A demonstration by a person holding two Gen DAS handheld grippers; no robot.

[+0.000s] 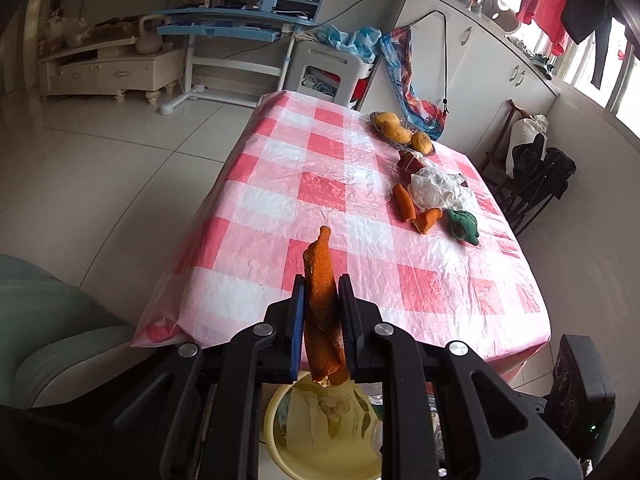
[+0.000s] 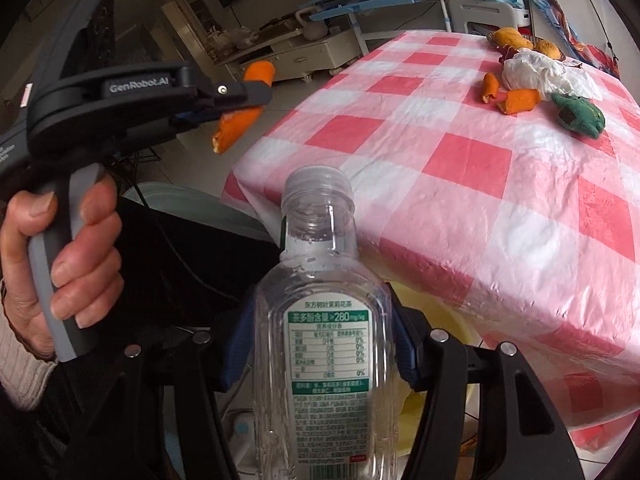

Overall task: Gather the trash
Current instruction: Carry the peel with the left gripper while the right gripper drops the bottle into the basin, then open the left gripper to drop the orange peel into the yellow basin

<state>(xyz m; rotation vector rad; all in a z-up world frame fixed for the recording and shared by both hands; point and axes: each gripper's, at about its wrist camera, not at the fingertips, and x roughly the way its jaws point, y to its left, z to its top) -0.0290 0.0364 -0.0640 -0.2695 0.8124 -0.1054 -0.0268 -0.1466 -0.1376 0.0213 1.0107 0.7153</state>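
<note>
My left gripper (image 1: pixel 319 292) is shut on a long orange peel (image 1: pixel 320 280) and holds it off the table's near edge, above a yellow basin (image 1: pixel 280 436) on the floor. The same gripper (image 2: pixel 240 104) and peel (image 2: pixel 236 124) show in the right wrist view. My right gripper (image 2: pixel 320 344) is shut on an empty clear plastic bottle (image 2: pixel 324 360), upright, below the table's edge. On the table lie two more orange peels (image 1: pixel 403 201) (image 1: pixel 428 220), a crumpled white bag (image 1: pixel 438 190) and a green scrap (image 1: pixel 464 227).
The table has a red and white checked plastic cloth (image 1: pixel 320 184). A dish of mangoes (image 1: pixel 400 130) stands at its far right. A pale green armchair (image 1: pixel 44 328) is at the left, a black speaker (image 1: pixel 580 392) at the right. Chairs and white cabinets stand beyond.
</note>
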